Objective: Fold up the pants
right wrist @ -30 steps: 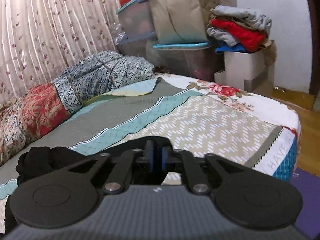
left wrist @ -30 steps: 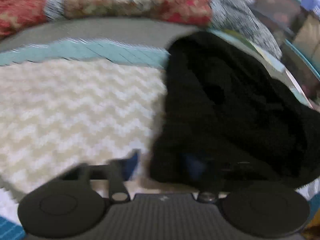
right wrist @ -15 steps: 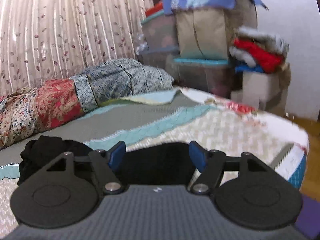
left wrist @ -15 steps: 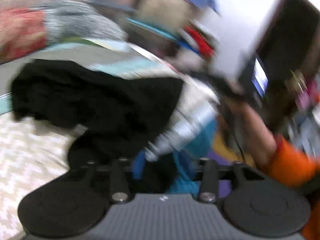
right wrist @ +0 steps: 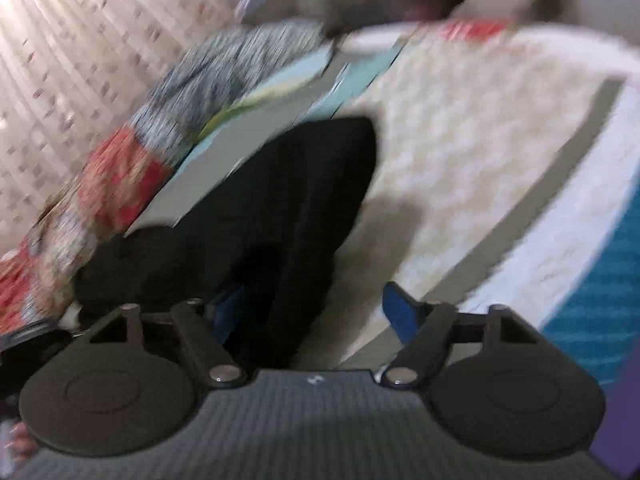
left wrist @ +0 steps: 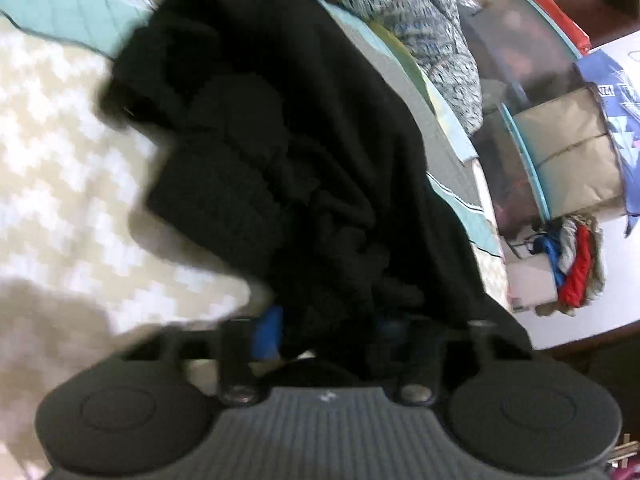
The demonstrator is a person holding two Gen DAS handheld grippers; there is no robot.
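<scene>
The black pants (left wrist: 304, 168) lie bunched on the bed (left wrist: 60, 160), running away from both tools. The left tool (left wrist: 328, 332) has cloth between its fingers; grip uncertain. The right tool (right wrist: 316, 312) is spread, its left finger over the fabric
</scene>
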